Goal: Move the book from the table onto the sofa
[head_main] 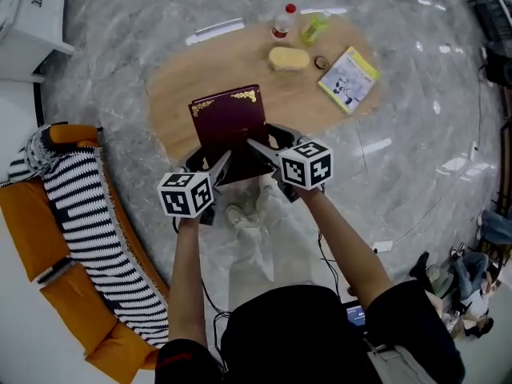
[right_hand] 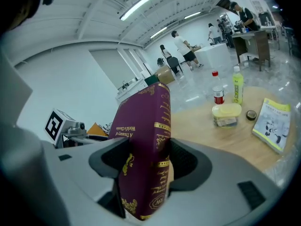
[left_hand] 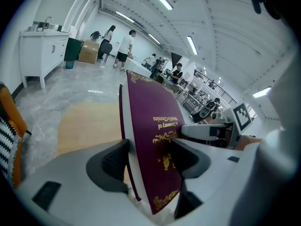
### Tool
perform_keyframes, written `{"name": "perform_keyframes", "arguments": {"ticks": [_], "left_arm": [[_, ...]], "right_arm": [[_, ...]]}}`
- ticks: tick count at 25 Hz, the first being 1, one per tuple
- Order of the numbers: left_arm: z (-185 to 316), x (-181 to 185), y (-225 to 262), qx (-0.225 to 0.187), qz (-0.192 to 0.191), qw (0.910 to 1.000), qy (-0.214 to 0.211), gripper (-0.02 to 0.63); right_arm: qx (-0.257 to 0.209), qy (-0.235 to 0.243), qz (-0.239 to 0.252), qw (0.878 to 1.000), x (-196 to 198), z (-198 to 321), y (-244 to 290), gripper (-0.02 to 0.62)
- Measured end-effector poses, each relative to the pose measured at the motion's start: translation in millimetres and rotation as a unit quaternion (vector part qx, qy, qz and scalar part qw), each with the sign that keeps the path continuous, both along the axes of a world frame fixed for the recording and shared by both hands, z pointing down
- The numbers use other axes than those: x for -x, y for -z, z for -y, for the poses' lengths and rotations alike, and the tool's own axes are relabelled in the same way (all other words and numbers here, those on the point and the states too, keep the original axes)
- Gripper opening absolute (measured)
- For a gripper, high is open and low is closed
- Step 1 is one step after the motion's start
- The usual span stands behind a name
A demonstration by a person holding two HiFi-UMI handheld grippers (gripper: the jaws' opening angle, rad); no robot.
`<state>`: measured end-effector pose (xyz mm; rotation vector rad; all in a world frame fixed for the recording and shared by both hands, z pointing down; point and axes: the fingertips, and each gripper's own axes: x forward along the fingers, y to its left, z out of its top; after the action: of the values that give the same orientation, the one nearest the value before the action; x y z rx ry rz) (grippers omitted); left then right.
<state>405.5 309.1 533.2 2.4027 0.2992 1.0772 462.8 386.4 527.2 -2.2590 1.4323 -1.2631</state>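
A grey marbled floor [head_main: 416,158] is stretching across the whole scene, and an orange sofa [head_main: 24,214] is curving along its left edge, with a black-and-white striped blanket [head_main: 80,206] lying draped over it. An oval wooden table [head_main: 184,78] is standing well apart from the sofa, further out on the floor. The person is standing at the table's near edge, both forearms reaching forward. The book [head_main: 228,118], maroon with gold ornament at its corners, is not lying on the tabletop or on the sofa. It is being held up in the air between the two grippers, roughly over the table's near edge, with its cover facing the head camera. The left gripper [head_main: 218,166] is clamping the book at its page-edge side, and its dark pads [left_hand: 110,161] are pressing on both covers. The right gripper [right_hand: 151,166] is clamping the spine side, its jaws standing wide and closed onto the two covers. On the far part of the table a yellow-covered booklet [head_main: 349,78] is lying flat. Near it a pale yellow container [head_main: 289,58], a red-capped bottle [head_main: 282,22], a green bottle [head_main: 314,28] and a small dark round thing [head_main: 322,62] are sitting.
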Motion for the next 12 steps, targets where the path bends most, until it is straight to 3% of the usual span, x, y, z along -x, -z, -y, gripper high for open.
{"name": "perform_keyframes", "arguments": {"ticks": [12], "left_arm": [[4.3,32.7,84.9,-0.021,-0.053,0.9983,0.009,0.296]], "right_arm": [[-0.025,0.006,-0.054,0.998,32.1,4.7,87.3,0.277]]}}
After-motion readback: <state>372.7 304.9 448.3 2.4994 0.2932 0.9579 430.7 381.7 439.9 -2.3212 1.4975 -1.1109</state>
